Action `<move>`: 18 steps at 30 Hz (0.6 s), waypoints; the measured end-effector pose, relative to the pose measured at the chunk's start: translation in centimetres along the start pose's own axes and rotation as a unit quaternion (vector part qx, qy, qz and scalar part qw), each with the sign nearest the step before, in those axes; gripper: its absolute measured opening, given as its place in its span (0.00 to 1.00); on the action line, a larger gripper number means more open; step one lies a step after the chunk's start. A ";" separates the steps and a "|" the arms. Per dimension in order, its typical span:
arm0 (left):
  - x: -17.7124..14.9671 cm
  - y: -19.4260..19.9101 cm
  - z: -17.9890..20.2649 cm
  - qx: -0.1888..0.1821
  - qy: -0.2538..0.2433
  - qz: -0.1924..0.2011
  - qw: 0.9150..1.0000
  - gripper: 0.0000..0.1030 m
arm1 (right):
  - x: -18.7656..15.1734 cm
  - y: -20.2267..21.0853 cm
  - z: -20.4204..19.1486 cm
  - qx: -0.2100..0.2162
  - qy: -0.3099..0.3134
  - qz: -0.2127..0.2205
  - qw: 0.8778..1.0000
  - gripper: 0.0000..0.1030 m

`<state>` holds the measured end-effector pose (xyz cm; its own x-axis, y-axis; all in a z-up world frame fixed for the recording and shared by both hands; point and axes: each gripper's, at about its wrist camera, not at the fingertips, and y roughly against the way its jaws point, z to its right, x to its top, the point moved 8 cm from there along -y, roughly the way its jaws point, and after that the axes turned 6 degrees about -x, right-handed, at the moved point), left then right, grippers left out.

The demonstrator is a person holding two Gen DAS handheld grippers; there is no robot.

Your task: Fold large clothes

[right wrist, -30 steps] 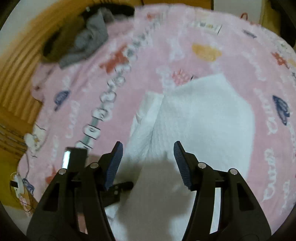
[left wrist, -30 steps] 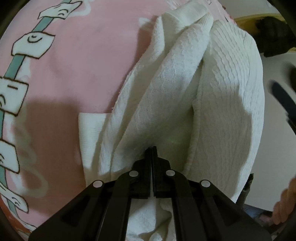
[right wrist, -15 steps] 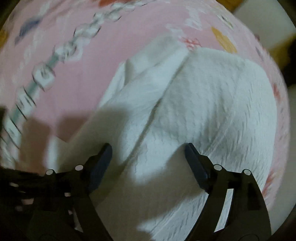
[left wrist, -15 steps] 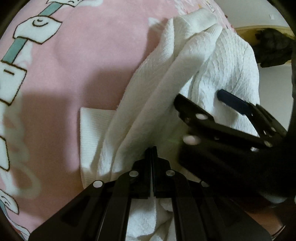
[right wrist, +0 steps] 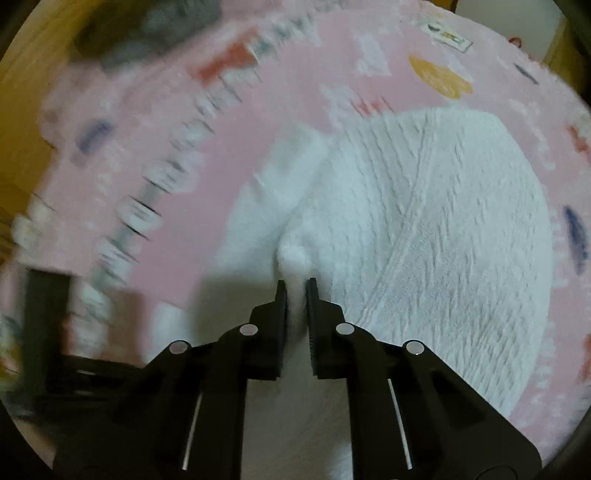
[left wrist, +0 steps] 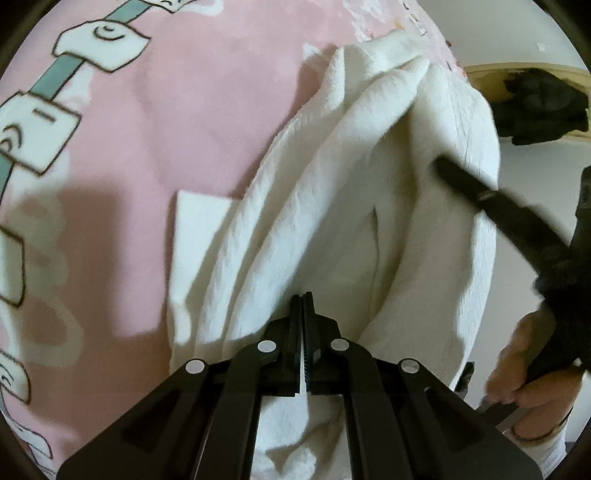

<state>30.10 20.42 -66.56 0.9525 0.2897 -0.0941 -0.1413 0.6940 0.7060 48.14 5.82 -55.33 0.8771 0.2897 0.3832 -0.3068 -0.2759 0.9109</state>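
Note:
A white knitted sweater (left wrist: 332, 206) lies folded and bunched on a pink patterned blanket (left wrist: 166, 129). My left gripper (left wrist: 303, 299) is shut on a fold of the sweater near its near edge. My right gripper (right wrist: 295, 286) is shut on a ridge of the same sweater (right wrist: 424, 229), with white fabric pinched between its jaws. In the left wrist view the right gripper's finger (left wrist: 480, 195) lies against the sweater's right side, held by a hand (left wrist: 524, 373).
The pink blanket (right wrist: 295, 85) covers the bed all around the sweater. Dark clothes (left wrist: 535, 107) lie on a wooden surface beyond the bed's far right. A grey garment (right wrist: 155, 33) lies at the far left edge of the bed.
My right gripper was open over the sweater and has closed on a ridge of it. My left gripper stays shut on the fabric. The sweater's folds have shifted slightly.

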 end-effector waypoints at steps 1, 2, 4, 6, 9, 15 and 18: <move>-0.4 0.2 -0.3 -0.003 -0.001 -0.001 1.000 0.03 | 0.2 0.9 -0.4 0.019 -0.003 0.010 1.000 0.08; -0.8 0.3 -0.9 -0.008 0.001 -0.002 1.000 0.03 | 0.6 2.1 -1.0 0.041 -0.002 0.021 0.999 0.08; -1.3 0.3 -1.6 -0.020 0.016 -0.003 1.000 0.03 | 0.7 3.1 -2.4 0.062 0.010 0.026 0.998 0.07; -1.7 0.5 -2.3 -0.030 0.029 -0.003 0.999 0.03 | 1.0 3.0 -3.7 0.087 0.025 0.019 0.996 0.06; -2.8 1.5 -2.8 -0.028 0.025 0.000 0.999 0.03 | 1.1 1.1 -5.2 0.102 0.040 -0.016 0.994 0.06; -6.9 5.2 -3.8 -0.002 0.017 0.016 1.000 0.01 | -0.2 -5.7 -6.8 0.093 0.091 -0.122 0.984 0.06; -8.2 9.6 -2.7 -0.004 0.011 0.065 0.998 0.01 | -0.4 -7.5 -6.6 0.086 0.101 -0.154 0.979 0.06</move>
<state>20.22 26.46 -60.94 0.9194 0.3929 -0.0174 -0.2662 0.6542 0.7080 47.62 13.83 -61.28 0.8215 0.5547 0.1323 0.0429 -0.2914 0.9556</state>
